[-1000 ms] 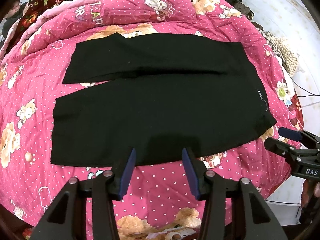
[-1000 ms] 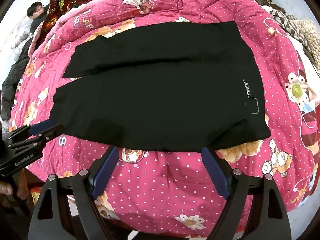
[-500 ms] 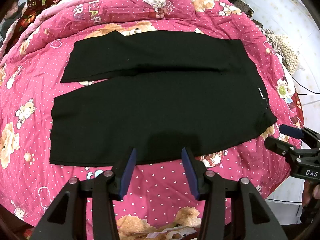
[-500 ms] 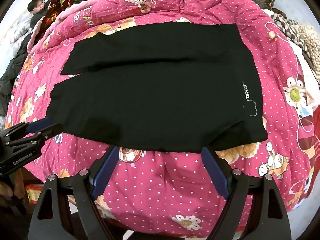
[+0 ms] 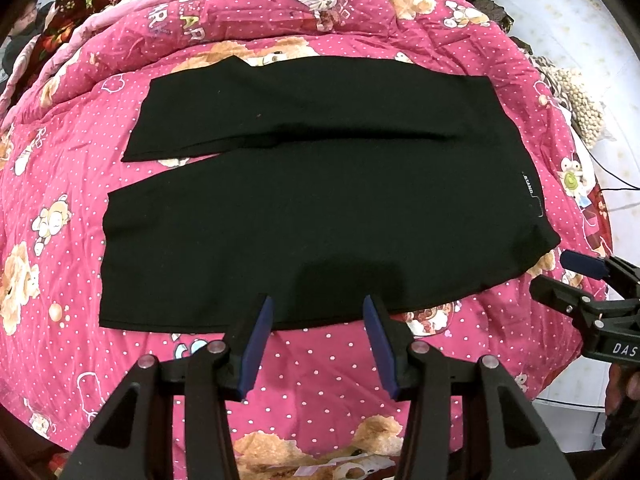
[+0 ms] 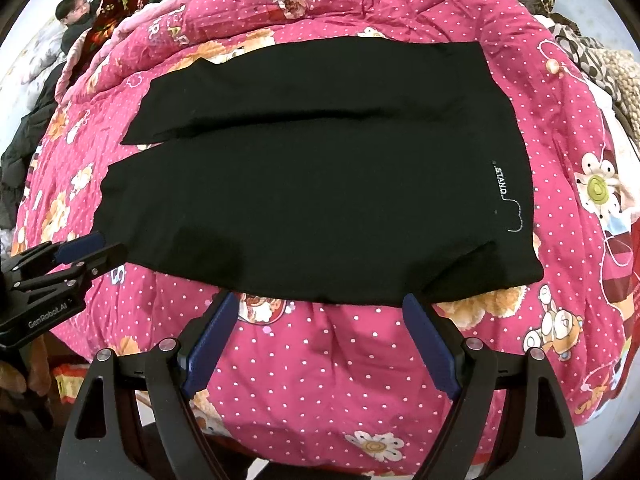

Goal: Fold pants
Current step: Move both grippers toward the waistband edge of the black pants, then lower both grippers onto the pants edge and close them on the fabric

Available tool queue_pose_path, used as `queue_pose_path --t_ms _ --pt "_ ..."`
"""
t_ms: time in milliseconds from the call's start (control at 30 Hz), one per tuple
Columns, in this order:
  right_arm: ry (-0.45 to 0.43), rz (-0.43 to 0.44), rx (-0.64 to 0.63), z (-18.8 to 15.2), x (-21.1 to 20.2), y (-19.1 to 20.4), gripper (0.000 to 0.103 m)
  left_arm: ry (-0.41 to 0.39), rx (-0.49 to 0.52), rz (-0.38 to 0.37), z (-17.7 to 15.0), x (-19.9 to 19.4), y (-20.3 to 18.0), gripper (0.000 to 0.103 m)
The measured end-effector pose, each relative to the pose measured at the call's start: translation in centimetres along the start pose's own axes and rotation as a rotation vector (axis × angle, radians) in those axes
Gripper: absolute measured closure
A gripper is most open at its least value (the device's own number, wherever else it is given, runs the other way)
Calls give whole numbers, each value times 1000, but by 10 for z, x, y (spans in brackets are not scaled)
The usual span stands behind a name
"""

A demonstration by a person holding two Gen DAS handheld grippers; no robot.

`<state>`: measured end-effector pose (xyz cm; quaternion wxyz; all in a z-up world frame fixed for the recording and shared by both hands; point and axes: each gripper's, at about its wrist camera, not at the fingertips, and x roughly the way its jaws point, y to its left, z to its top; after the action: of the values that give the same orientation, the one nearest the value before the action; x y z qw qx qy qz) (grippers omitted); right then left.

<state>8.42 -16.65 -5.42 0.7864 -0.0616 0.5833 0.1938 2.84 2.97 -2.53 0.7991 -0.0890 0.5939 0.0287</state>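
The black fabric pants (image 5: 320, 216) lie flat on the pink teddy-print quilt (image 5: 320, 364), legs side by side, while the left gripper (image 5: 316, 312) and right gripper (image 6: 316, 312) hover wide open and empty at the near edge, probably poised to pinch it.

Both wrist views look down, near, sharing the pants (image 5: 320, 208).

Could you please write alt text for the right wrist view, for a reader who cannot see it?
Black pants lie flat and unfolded on a pink polka-dot quilt, waistband at right. The right hand-held gripper hovers open at their near edge, holding nothing; the left hand-held gripper waits by the leg cuff.
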Motion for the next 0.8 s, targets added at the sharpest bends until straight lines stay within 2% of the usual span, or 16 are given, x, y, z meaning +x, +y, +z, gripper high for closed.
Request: queue_pose_path --t_ms 800 --pt "25 12 -17 17 22 -4 19 46 -23 11 16 24 4 53"
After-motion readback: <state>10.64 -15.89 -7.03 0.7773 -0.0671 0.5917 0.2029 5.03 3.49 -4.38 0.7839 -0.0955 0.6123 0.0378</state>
